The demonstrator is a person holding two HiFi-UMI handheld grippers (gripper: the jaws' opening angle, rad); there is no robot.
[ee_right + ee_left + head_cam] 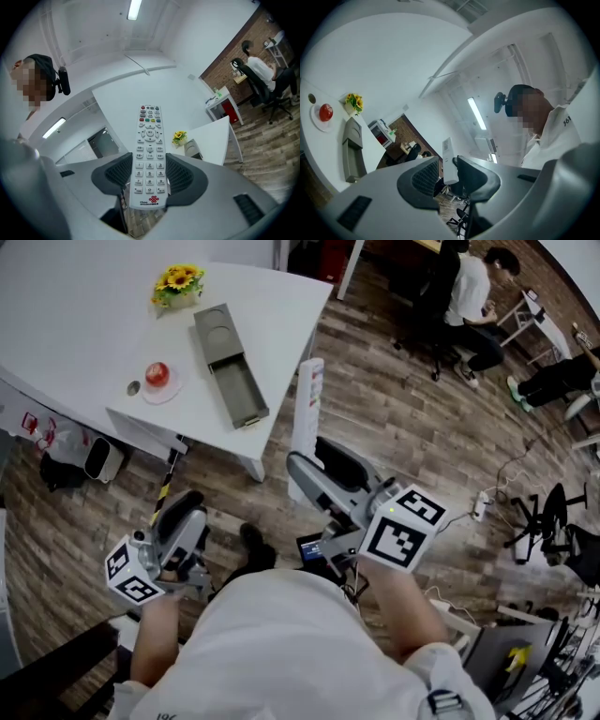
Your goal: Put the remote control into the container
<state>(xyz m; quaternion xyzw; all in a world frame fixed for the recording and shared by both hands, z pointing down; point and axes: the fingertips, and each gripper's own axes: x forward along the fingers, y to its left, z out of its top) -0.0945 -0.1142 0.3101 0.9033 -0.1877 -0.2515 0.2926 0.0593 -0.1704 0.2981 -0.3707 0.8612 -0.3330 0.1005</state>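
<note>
The remote (149, 140) carries the only clear print. On its near end, below the keypad, sits a red knot logo (153, 198) with "China unicom" and small Chinese characters. Just above the logo the white keys (149, 173) read 1 to 9 in three rows, with 0 mid-row beneath. Keys farther up the remote are too small to read. In the left gripper view, up and right of the remote, a white collar (567, 121) shows dark digits, seemingly 361.
</note>
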